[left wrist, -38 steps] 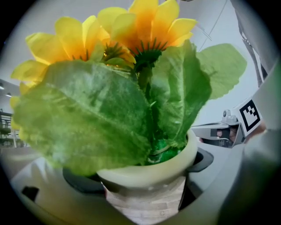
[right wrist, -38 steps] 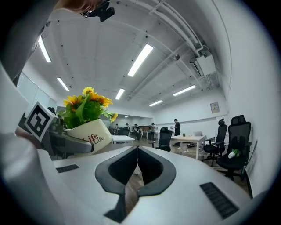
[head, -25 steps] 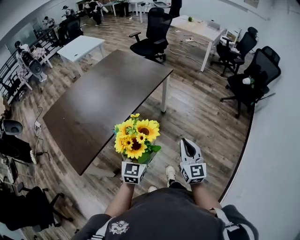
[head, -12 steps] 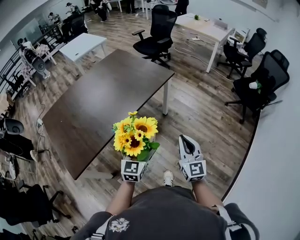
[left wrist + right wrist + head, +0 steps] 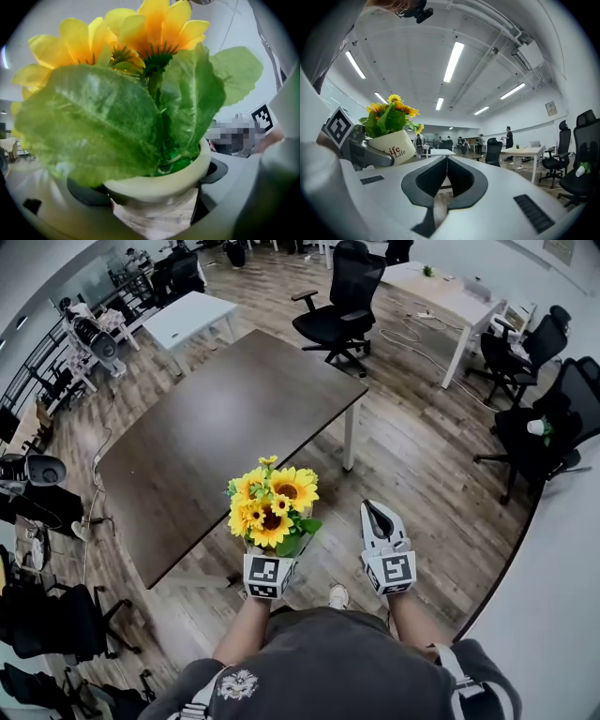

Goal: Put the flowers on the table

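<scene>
Sunflowers (image 5: 272,507) in a cream pot (image 5: 159,187) stand upright in the left gripper (image 5: 269,559), whose jaws are clamped on either side of the pot just under its rim, holding it in the air in front of the person. The right gripper (image 5: 379,519) is carried beside it, a little apart, jaws pressed together with nothing between them. The dark table (image 5: 216,418) lies ahead and to the left of the pot, its long axis running from the near left corner away to the far right one. From the head view the blooms overlap its long near edge, so the pot looks just beside that edge, probably not yet over the tabletop, though the height above it cannot be told. The left gripper is the nearer one, and a forward-left carry over that edge should bring the pot above bare tabletop.
</scene>
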### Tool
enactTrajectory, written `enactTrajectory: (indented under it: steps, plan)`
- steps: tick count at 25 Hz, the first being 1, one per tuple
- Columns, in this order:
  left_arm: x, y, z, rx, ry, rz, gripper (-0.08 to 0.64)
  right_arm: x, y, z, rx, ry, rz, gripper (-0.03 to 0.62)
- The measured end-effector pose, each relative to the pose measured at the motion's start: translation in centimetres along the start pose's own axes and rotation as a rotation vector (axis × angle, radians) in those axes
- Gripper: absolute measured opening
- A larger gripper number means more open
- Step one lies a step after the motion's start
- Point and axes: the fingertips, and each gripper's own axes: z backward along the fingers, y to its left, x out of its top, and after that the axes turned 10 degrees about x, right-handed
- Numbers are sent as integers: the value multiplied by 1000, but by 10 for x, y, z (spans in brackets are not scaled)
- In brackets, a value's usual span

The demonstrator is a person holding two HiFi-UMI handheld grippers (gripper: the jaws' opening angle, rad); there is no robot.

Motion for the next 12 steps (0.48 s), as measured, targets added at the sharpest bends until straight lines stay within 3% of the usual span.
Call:
enactTrajectory:
  steps: [12]
  plan:
    - [-9,19,-19,71,48,39,555,-12,-16,-41,59,-14,-42,23]
